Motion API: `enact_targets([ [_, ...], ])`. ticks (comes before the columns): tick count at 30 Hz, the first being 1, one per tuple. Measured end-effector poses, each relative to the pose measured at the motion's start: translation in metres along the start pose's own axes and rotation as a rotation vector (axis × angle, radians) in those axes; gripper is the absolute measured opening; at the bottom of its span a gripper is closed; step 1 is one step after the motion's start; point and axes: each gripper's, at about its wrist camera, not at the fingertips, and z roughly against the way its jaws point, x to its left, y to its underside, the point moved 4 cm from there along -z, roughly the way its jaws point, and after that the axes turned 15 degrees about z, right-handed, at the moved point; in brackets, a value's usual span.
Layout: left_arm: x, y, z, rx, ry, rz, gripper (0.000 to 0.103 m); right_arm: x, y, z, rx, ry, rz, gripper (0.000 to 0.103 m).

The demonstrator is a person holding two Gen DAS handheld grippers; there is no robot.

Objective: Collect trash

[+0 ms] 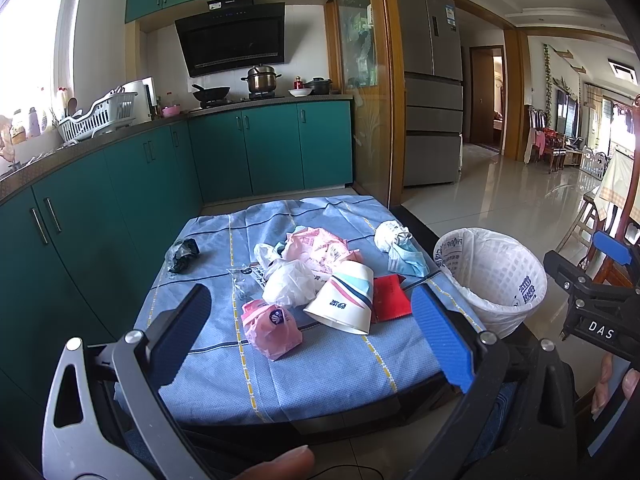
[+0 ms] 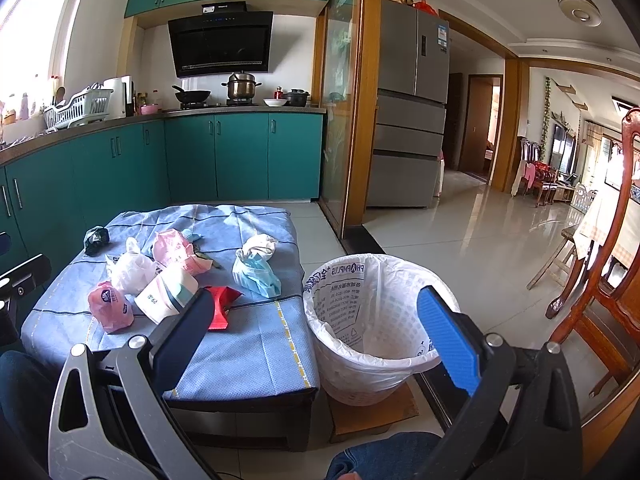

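Note:
Trash lies on a low table with a blue cloth (image 1: 320, 376) (image 2: 248, 344): a pink packet (image 1: 272, 330) (image 2: 110, 308), a paper cup on its side (image 1: 346, 298) (image 2: 166, 292), a white plastic bag (image 1: 288, 282) (image 2: 132, 268), a red wrapper (image 1: 390, 298) (image 2: 220, 306), a pink bag (image 1: 320, 246) (image 2: 176, 250), a blue face mask (image 1: 406, 260) (image 2: 256, 276), a white wad (image 1: 390, 234) (image 2: 260, 246) and a dark wrapper (image 1: 183, 254) (image 2: 96, 238). A white lined bin (image 1: 492, 280) (image 2: 372, 328) stands right of the table. My left gripper (image 1: 310, 300) is open and empty above the table's near edge. My right gripper (image 2: 316, 300) is open and empty near the bin.
Teal kitchen cabinets (image 1: 120, 184) run along the left and back. A fridge (image 2: 408, 112) stands behind a glass partition. A wooden chair (image 2: 600, 272) is at the right. The right gripper's body (image 1: 592, 300) shows in the left wrist view.

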Motion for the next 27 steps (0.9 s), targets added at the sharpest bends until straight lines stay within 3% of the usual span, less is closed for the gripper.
enact_targets([
  [19,-0.002,0.004,-0.009,0.023,0.003,-0.005,0.100,0.000,0.003,-0.005,0.020,0.011,0.002,0.100],
  [21,0.011,-0.005,-0.015,0.000,0.007,0.040,0.100,0.000,0.003,-0.009,0.026,0.007,0.004,0.100],
  [23,0.036,-0.021,-0.027,-0.031,-0.024,0.123,0.100,-0.001,0.002,-0.016,0.031,-0.010,-0.001,0.100],
  [27,0.105,-0.068,-0.079,-0.070,-0.186,0.247,0.100,-0.009,-0.009,-0.044,0.025,-0.080,-0.012,0.100],
])
